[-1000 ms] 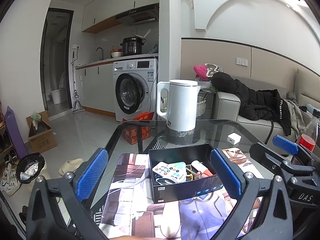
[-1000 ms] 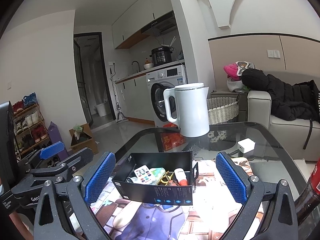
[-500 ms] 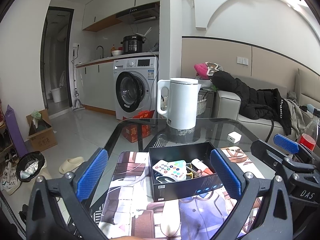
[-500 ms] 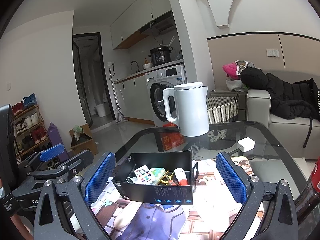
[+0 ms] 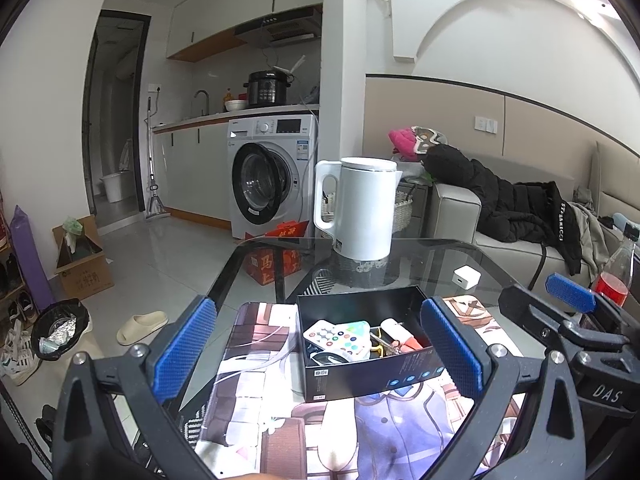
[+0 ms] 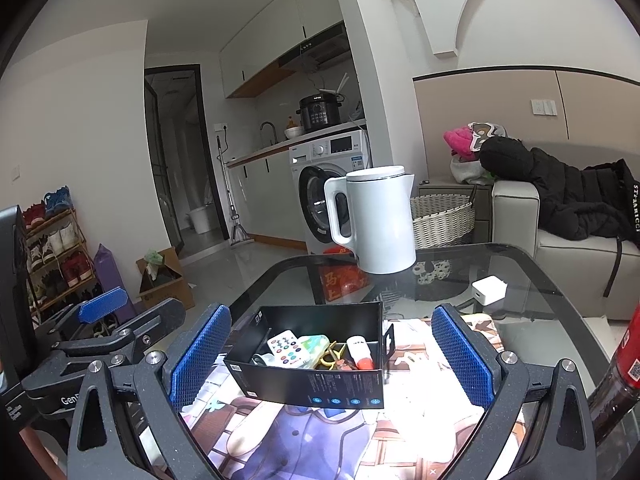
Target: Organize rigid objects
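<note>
A black open box [image 5: 372, 378] [image 6: 320, 386] stands on a printed mat [image 5: 256, 392] on the glass table. Inside lie a white remote with coloured buttons [image 5: 338, 334] [image 6: 286, 350], a white tube with a red end [image 5: 400, 334] [image 6: 360, 352], a yellow item [image 6: 330, 358] and other small things. My left gripper [image 5: 316, 354] is open and empty, held above the mat just in front of the box. My right gripper [image 6: 330, 356] is open and empty, also in front of the box. Each gripper shows at the edge of the other's view.
A white kettle [image 5: 360, 208] [image 6: 376, 220] stands on the glass behind the box. A small white charger [image 5: 466, 278] [image 6: 489, 290] lies to the right. A red drink bottle [image 5: 614, 268] [image 6: 616, 376] stands at the right edge. A sofa [image 5: 516, 240] lies beyond.
Both views have drifted slightly; the kettle and box sit a little differently in frame. Both grippers stay open and empty.
</note>
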Demonstrator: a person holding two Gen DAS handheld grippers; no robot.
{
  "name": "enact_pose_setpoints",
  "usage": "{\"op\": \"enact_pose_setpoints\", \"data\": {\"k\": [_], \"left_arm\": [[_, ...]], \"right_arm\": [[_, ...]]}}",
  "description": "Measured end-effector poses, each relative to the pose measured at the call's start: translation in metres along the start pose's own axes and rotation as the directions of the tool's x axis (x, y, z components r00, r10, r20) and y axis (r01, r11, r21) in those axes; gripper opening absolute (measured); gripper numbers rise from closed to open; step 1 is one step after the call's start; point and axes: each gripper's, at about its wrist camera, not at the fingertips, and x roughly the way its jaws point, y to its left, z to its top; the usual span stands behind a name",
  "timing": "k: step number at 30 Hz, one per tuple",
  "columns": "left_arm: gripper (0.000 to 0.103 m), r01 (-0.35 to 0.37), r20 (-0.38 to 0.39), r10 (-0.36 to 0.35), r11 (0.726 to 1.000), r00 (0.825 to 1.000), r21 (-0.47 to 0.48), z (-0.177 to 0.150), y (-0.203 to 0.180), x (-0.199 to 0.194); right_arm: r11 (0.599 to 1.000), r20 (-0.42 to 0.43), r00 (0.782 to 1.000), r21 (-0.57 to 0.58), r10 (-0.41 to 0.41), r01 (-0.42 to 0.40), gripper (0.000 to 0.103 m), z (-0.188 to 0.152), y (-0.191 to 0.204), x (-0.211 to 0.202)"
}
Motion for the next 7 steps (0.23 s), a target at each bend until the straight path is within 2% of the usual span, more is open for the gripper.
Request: {"op": "enact_pose_setpoints", "data": {"k": [7], "left_arm": [[0.103,-0.006,0.000,0.006,1.000,1.000,-0.001,0.0000,-0.0011,-0.0002]], "right_arm": [[1.000,0.002,1.000,0.006,-0.014,0.014,0.102,0.0010,0.0008,-0.0046]]}}
